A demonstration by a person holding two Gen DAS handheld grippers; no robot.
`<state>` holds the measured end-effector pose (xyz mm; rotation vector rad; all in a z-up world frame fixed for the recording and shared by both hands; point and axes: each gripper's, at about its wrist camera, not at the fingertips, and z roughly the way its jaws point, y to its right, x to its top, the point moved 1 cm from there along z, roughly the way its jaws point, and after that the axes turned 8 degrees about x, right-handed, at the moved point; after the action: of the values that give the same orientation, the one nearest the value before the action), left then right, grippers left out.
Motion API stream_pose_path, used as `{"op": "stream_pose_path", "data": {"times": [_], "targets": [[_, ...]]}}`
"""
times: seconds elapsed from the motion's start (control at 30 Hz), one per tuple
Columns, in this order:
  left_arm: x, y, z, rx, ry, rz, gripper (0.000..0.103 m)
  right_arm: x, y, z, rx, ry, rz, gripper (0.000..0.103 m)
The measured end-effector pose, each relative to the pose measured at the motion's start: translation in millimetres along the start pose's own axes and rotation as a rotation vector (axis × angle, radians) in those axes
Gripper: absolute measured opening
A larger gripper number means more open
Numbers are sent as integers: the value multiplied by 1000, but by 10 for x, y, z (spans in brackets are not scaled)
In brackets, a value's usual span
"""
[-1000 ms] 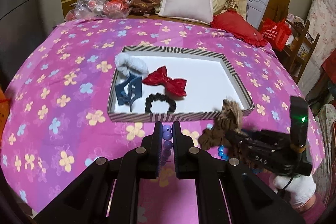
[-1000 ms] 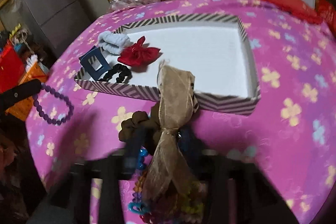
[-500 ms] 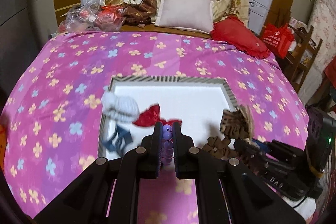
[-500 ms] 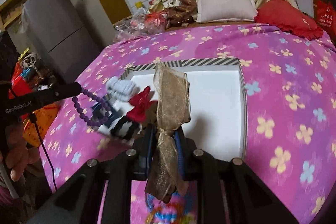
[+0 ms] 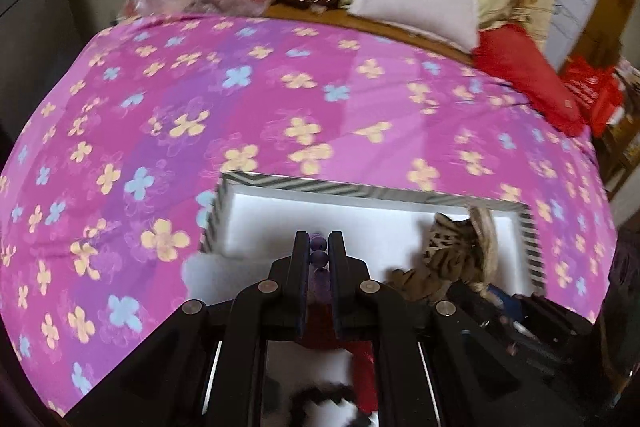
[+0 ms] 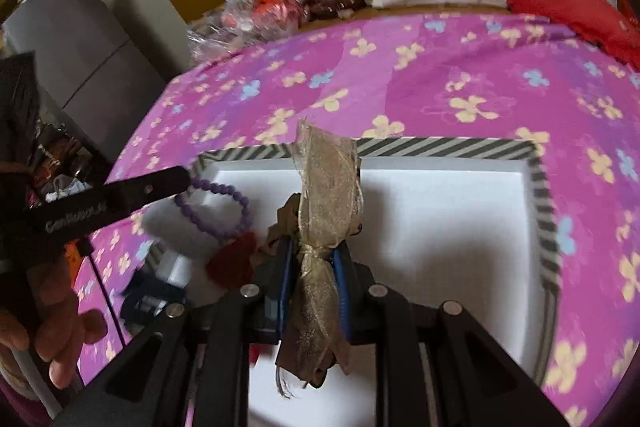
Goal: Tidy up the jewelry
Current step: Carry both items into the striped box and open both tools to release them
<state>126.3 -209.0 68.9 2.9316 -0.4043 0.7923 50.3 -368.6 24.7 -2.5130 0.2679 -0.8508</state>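
Left gripper [image 5: 319, 247]: jaws narrow, pinching purple bead bracelet [image 6: 218, 205]; loop hangs below tips, over left part of striped tray [image 6: 544, 195], above white floor.

Right gripper [image 6: 312, 259]: jaws narrow, clamped on gold ribbon hair tie [image 6: 326, 187]; ribbon's long axis runs along fingers, free end sticking up past tips.

Key relation: tray floor directly beneath both claws; open white space lies right of right claw. Red bow [image 6: 234, 261] sits between claws, near bracelet. Judgement: release is straight down; left claw nearer crowded corner.
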Motion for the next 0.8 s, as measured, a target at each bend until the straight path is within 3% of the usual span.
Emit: {"op": "stream_pose_path", "data": {"times": [0.13, 0.2, 0.27, 0.37, 0.47, 0.8], "targets": [[2, -113, 186, 45, -48, -19, 12, 58, 147, 278, -23, -64, 59, 24], [-8, -160, 229, 47, -65, -37, 12, 50, 159, 272, 12, -62, 71, 44], [-27, -209, 261, 46, -91, -58, 18, 28, 131, 180, 17, -36, 56, 55], [-68, -247, 197, 26, -89, -64, 30, -26, 100, 2, 31, -9, 42, 55], [-143, -243, 22, 13, -67, -47, 35, -117, 65, -193, 22, 1, 20, 59], [-679, -295, -672, 52, 47, -10, 36, -764, -133, -886, 14, 59, -11, 64]]}}
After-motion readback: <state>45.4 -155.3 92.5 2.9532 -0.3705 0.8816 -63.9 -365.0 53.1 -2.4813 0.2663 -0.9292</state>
